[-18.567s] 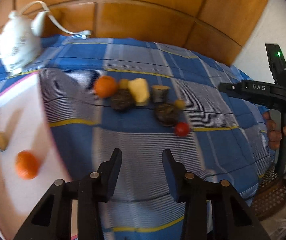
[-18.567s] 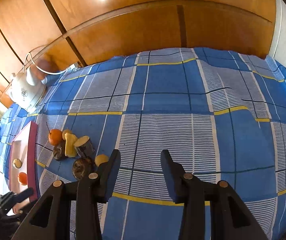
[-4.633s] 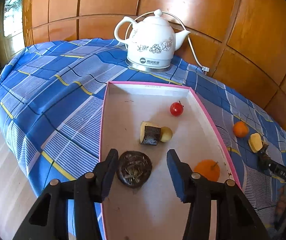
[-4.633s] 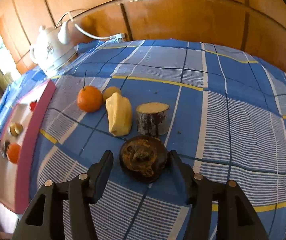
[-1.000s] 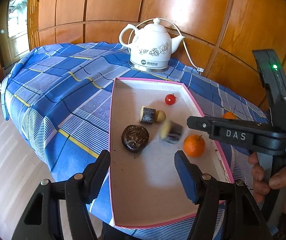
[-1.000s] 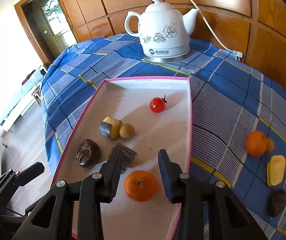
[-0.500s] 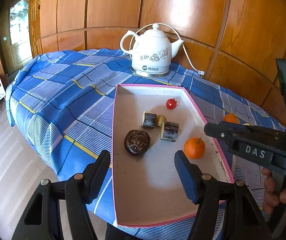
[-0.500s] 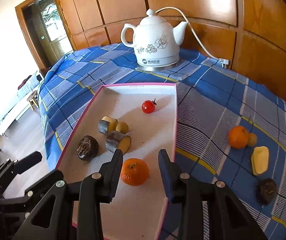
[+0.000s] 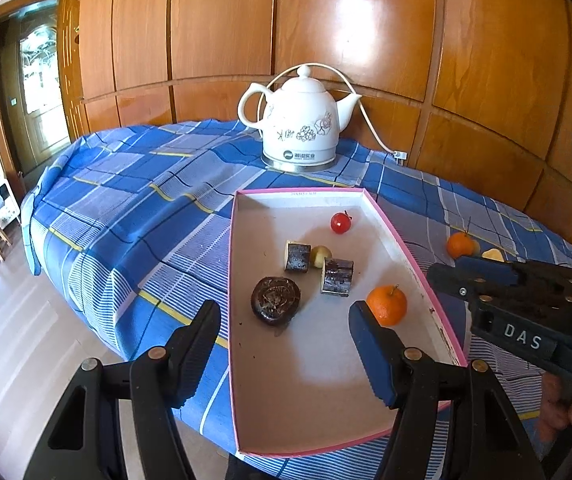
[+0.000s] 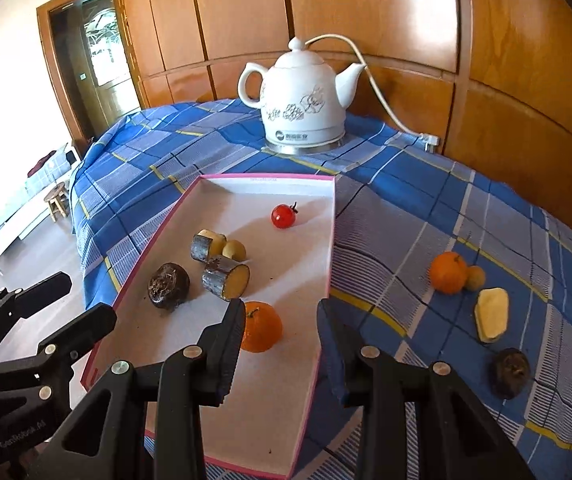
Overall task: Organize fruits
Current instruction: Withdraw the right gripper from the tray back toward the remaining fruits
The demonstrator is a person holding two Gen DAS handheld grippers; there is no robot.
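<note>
1. In the pink-rimmed tray, taken here as the landmark, six pieces lie: a cherry tomato toward the kettle end, two dark-skinned chunks with a small yellow ball beside them mid-tray, a dark round fruit by the left wall, and an orange near the right wall.
2. Right of the tray, on the checked tabletop, four pieces are left: a second orange touching a small yellow fruit, a pale peeled piece nearer the camera, and a second dark round fruit nearest of all.
3. The right tongs hang above the tray's right wall, apart and empty; the tray orange shows between the tips but is not gripped.
4. The left tongs hang over the tray's near half, wide apart, holding nothing.
5. My reading: the remaining fruit all lies to the right of the tray, so the right tongs are the nearer pair and should swing rightward.
6. The dark fruit is the closest target. The pale piece has its long axis running roughly toward the camera, so tongs would close across its narrow width.
7. The white kettle stands beyond the tray's far end, well clear of that path.
</note>
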